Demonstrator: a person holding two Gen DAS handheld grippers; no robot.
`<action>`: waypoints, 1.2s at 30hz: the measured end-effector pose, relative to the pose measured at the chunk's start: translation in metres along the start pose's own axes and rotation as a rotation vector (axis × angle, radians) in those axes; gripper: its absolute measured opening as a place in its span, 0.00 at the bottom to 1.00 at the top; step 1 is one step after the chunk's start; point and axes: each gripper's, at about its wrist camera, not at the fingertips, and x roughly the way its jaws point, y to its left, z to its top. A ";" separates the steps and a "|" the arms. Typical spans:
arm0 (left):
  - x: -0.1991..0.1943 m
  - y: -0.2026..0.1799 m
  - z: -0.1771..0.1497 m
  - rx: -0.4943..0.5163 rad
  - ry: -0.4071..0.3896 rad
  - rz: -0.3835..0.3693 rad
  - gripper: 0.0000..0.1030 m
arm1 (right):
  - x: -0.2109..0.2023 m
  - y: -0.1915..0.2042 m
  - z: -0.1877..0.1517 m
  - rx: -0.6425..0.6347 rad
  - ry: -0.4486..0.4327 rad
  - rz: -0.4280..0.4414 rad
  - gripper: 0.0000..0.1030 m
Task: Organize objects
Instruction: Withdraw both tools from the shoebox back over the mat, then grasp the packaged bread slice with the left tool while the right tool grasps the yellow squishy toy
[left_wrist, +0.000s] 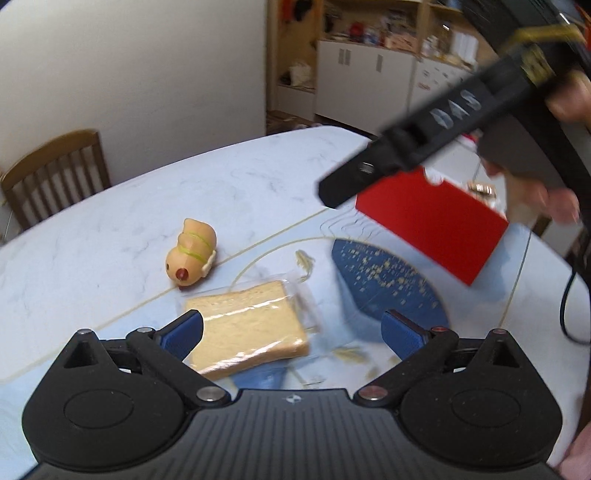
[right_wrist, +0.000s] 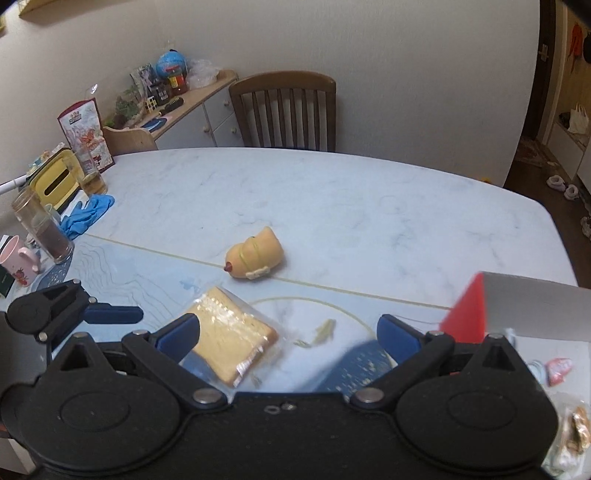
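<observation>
A slice of bread in clear wrap (left_wrist: 247, 328) (right_wrist: 229, 336) lies flat on a pale blue mat (left_wrist: 280, 258). A tan toy hot dog in a bun (left_wrist: 190, 254) (right_wrist: 255, 258) rests just beyond it on the marble table (right_wrist: 332, 199). To the right stands a red box (left_wrist: 432, 225) (right_wrist: 465, 314). My left gripper (left_wrist: 291, 338) hovers open over the bread, its left pad (left_wrist: 183, 338) overlapping the bread's near corner in the picture. My right gripper (right_wrist: 291, 339) is open too, with the bread under its left pad (right_wrist: 181, 339). Neither holds anything.
Glasses (right_wrist: 48, 232), a pink mug (right_wrist: 18, 266), blue gloves (right_wrist: 86, 214) and a yellow box (right_wrist: 55, 181) crowd the table's left edge. Wooden chair (right_wrist: 288, 110) at the far side. Snack packets (right_wrist: 561, 369) lie at the right. A hand (left_wrist: 554, 199) and a black cable (left_wrist: 565, 306) are at the right.
</observation>
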 end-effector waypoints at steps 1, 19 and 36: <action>0.003 0.003 0.000 0.028 0.003 -0.011 1.00 | 0.006 0.003 0.004 -0.001 0.006 -0.006 0.99; 0.062 0.038 0.012 0.396 0.036 -0.177 1.00 | 0.100 0.016 0.058 0.124 0.129 -0.075 0.99; 0.106 0.067 0.014 0.375 0.087 -0.372 1.00 | 0.168 0.020 0.077 0.221 0.231 -0.087 0.99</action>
